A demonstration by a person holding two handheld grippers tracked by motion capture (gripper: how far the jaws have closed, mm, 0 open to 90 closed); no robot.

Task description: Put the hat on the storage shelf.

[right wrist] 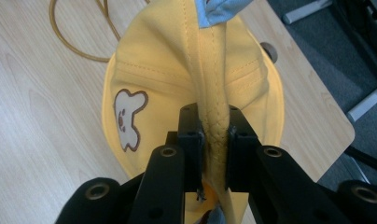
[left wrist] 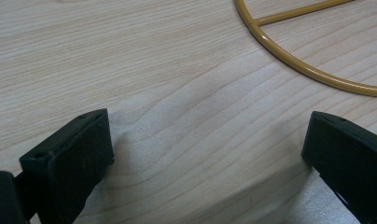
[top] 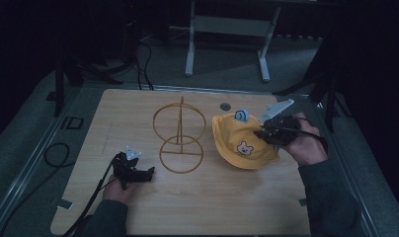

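A yellow child's hat point(top: 239, 143) with a bear patch point(top: 244, 148) and a blue ear piece point(top: 242, 115) hangs partly lifted at the right of the wooden table point(top: 138, 207). My right gripper point(top: 262, 132) grips its right side. In the right gripper view the jaws point(right wrist: 213, 126) are shut on a stitched fold of the hat point(right wrist: 177, 84), beside the bear patch point(right wrist: 127, 119). A gold wire stand point(top: 180, 133) with two rings stands mid-table. My left gripper point(top: 149, 173) rests low at the front left, open point(left wrist: 207, 144), with bare wood between its jaws and the stand's base ring point(left wrist: 298, 65) just ahead.
A round grommet hole point(top: 225, 106) sits near the table's far edge behind the hat. A black cable point(top: 54, 155) loops on the floor at the left. A white desk frame point(top: 227, 29) stands beyond the table. The table's right edge point(right wrist: 336, 140) runs close to the hat.
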